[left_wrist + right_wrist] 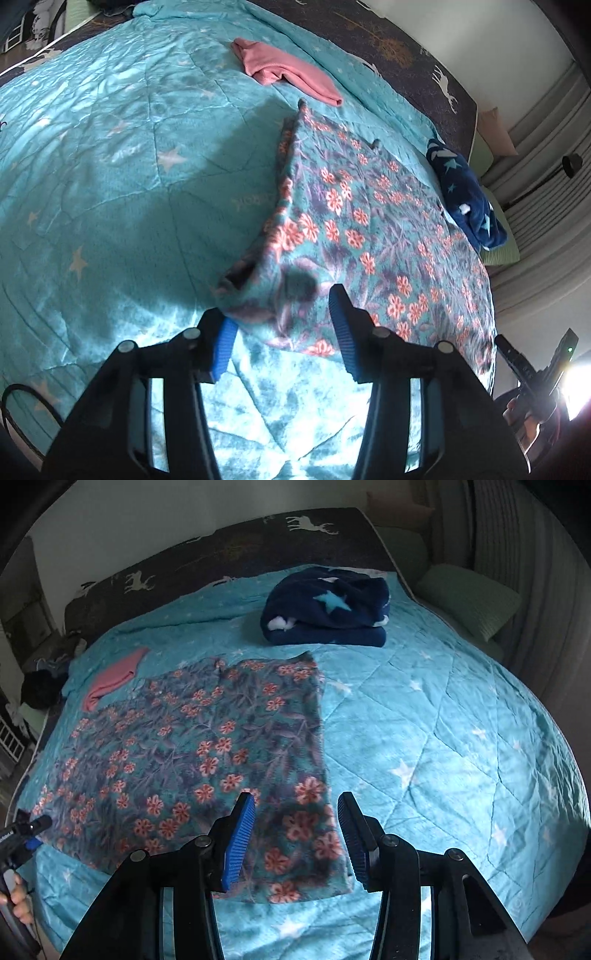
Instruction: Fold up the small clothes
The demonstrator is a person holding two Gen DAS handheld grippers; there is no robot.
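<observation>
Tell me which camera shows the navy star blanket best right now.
The right wrist view: the navy star blanket lies folded and whole at the far side of the bed, beyond the floral garment. The left wrist view shows it only small and distorted near the right edge.

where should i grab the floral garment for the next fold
Take the floral garment by its two near corners, coming in from the near edge. It lies flat, so slide one finger under each. The right hand-held gripper and the left hand-held gripper are open over those corners.
</observation>
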